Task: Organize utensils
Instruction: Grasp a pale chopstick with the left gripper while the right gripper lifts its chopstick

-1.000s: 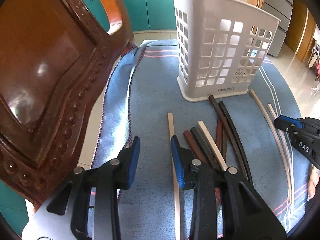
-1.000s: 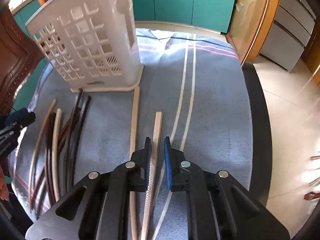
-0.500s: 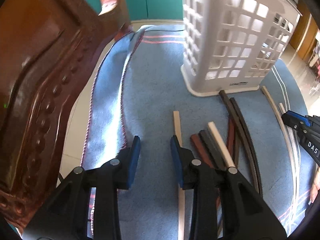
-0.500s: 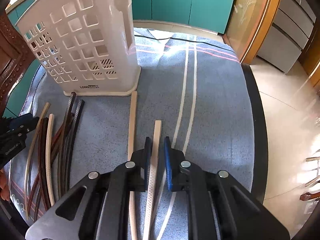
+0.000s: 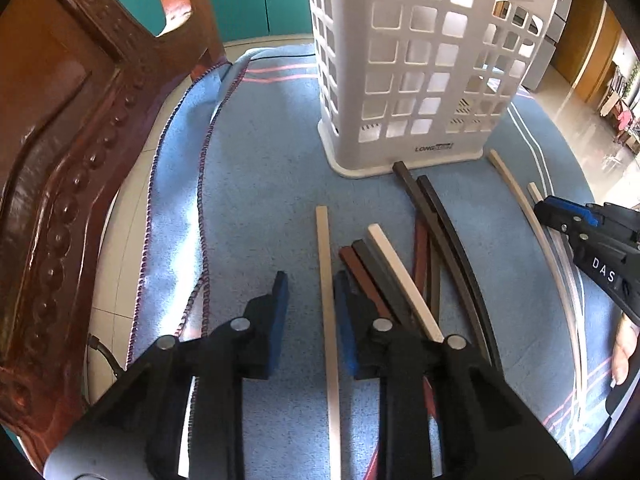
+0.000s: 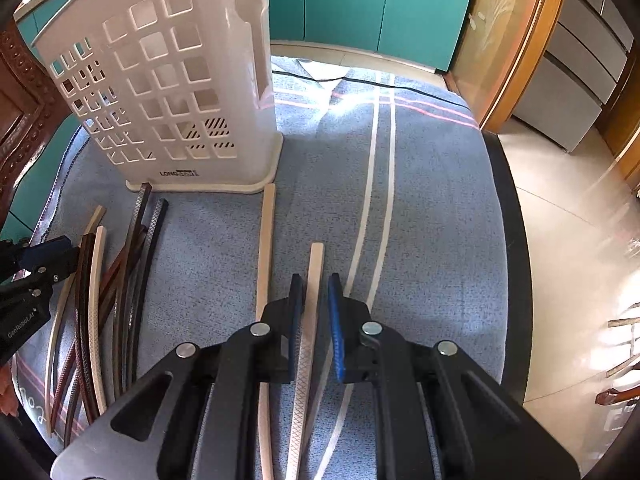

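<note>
So the whole setup sits on a blue cloth with white and pink stripes, and there's a white plastic basket with square holes standing upright toward the far side. A carved wooden chair crowds in on the left of the left wrist view.

The utensils here are long thin sticks lying flat on the cloth. Most are in a loose pile just in front of the basket, a mix of dark brown, black, reddish and pale ones, with two dark ones reaching right up to the basket's base. Two more pale sticks lie apart from that pile, off to its right.

The left gripper is pointing steeply down over a single tan stick at the left edge of the pile. That stick runs between its blue pads, close along the right-hand one, with a clear gap to the left-hand one. The jaws have just been closing in, but they don't look clamped on it at this point, so it's open around the stick.

The right gripper is over the pale stick that lies nearest the white stripes. Its jaws are narrow, with the stick running straight between them, but slivers of cloth show on either side, and it's hard to say whether the pads actually press on it.

The other pale stick lies just left of that one, its far end almost touching the basket's base.
</note>
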Motion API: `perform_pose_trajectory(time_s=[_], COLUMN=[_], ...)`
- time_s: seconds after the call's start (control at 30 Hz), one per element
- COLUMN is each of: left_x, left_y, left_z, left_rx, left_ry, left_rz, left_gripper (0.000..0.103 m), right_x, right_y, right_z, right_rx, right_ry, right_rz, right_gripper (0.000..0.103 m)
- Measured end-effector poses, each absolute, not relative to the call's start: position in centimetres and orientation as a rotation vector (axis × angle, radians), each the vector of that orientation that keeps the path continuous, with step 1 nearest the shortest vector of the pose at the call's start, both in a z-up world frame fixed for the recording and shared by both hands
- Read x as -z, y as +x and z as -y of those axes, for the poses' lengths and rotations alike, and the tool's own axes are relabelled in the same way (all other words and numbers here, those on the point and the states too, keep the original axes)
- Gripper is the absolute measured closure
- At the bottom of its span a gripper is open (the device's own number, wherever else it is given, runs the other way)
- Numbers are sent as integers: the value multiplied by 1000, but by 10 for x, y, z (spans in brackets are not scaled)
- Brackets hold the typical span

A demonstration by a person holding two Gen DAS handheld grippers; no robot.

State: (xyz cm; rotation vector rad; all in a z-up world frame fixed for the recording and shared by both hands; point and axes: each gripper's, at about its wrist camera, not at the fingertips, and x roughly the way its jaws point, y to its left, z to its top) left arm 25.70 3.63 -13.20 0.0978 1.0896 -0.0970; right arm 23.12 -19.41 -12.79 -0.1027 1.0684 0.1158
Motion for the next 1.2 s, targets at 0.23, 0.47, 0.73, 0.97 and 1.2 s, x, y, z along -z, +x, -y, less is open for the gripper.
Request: perform_pose_trajectory(time_s=[0.23,0.47,0.73,0.97,1.2], left_x=[131,128,125,65,-25], left_y=[241,247,242,214,164], left_z=[-24,-15,-6,-20,-40], left_rx=[73,39,60,105,171], left_ry=[111,151,147,58,-31], left_rz=[-1073,-1063,-1047,-891,-662], left_gripper=[77,80,96,96,96], right_x=[129,132,130,82,0], right_y=[229,221,218,202,151], right_z=[189,173,173,195,220], right_rx=[-105,-65,-91,-182,-286], right_ry=[-133,-242,-209,-17,128], right_rz=[-1044,-992,-978,-879,-693], right_gripper=[89,89,96,96,96])
